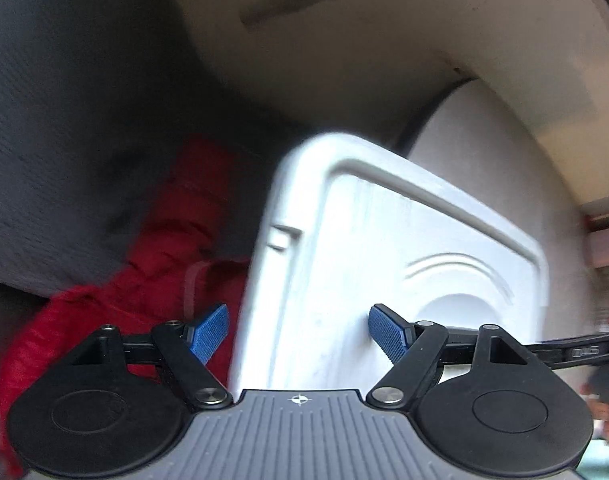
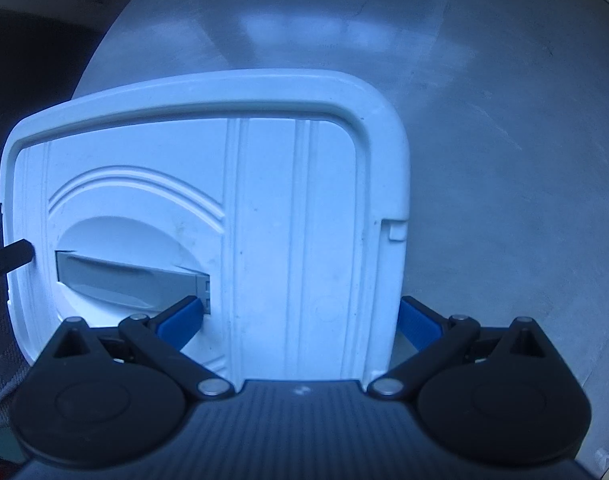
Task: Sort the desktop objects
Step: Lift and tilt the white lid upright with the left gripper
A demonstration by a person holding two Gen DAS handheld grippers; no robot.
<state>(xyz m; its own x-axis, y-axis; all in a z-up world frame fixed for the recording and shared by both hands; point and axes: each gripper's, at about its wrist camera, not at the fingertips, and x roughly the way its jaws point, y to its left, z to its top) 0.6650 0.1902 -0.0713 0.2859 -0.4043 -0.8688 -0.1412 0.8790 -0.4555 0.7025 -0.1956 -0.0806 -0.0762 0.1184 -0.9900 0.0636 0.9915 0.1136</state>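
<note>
Above the grey worktop [image 2: 504, 120], both claws, left claw [image 1: 300, 334] and right claw [image 2: 300, 320], seemingly pinch the white lid [image 2: 224, 200]; keep it level.

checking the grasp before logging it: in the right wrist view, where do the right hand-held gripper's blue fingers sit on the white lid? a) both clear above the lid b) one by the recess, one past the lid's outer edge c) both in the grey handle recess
b: the right hand-held gripper straddles the white lid, one finger at the grey handle recess, the other beyond the lid's edge.
</note>
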